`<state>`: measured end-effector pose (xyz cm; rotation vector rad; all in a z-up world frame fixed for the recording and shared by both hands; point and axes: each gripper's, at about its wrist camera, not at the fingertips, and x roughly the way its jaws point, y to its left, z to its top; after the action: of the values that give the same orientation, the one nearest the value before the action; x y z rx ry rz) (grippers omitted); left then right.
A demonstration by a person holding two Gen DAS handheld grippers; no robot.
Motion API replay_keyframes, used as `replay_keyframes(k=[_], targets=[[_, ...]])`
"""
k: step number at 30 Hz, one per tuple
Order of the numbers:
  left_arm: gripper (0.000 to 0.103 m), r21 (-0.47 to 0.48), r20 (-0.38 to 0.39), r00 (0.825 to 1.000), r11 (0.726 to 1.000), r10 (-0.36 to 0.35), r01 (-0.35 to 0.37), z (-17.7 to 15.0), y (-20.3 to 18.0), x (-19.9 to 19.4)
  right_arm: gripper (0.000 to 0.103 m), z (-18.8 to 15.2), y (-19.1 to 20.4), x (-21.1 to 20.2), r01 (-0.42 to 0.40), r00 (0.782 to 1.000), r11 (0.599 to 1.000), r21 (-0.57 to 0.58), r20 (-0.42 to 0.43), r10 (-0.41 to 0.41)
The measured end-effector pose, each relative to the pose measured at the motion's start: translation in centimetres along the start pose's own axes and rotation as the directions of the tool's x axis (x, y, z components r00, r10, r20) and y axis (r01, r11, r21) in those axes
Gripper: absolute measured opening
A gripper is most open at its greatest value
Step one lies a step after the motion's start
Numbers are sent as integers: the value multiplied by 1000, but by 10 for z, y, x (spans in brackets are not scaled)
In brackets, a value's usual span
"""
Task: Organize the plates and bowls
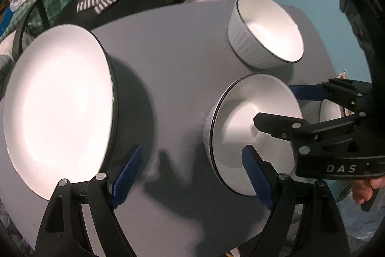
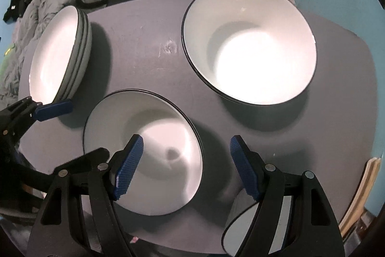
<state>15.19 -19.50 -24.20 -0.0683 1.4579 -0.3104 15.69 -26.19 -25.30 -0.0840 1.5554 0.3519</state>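
White bowls with thin black rims are sitting on the grey surface (image 2: 149,59): nearer bowl (image 2: 144,151) at six o'clock, farther bowl (image 2: 250,45) at one o'clock, stacked plates (image 2: 57,52) at nine. I'm seeing the right hand-held gripper (image 2: 186,165) spread, straddling the nearer bowl's rim, the left hand-held gripper (image 1: 192,175) spread over bare surface.

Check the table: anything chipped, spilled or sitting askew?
Nothing stands out. The plate stack sits squarely, and the far bowl and near bowl stand upright and empty on the grey table. One pale scuff or glare patch marks the tabletop near the far bowl; I cannot tell which.
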Motion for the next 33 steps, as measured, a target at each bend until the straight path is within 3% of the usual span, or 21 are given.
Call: replay_keyframes(k=[10,21,23,26,33], targets=[[76,-23,-29,999,999,27,-28,4,-1,16,74,2,-12,7,-15,1000,1000,-12,-22,15],[52,-64,-75,997,998,11,-15,3,4,31,50,-4,-15,14,-51,998,999,-9,-44,51],[42,-72,-83,997,997,-4,-2,3,4,33,42,-7,-15,18,-62,997,998,-2,-49,62],[40,-76,-83,997,997,-8,1,3,4,35,29,-7,-15,23,-74,995,997,12,-65,75],[20,-102,-90,994,993,-68,59,3,9,38,20,-11,-20,20,-83,995,996,43,-51,85]])
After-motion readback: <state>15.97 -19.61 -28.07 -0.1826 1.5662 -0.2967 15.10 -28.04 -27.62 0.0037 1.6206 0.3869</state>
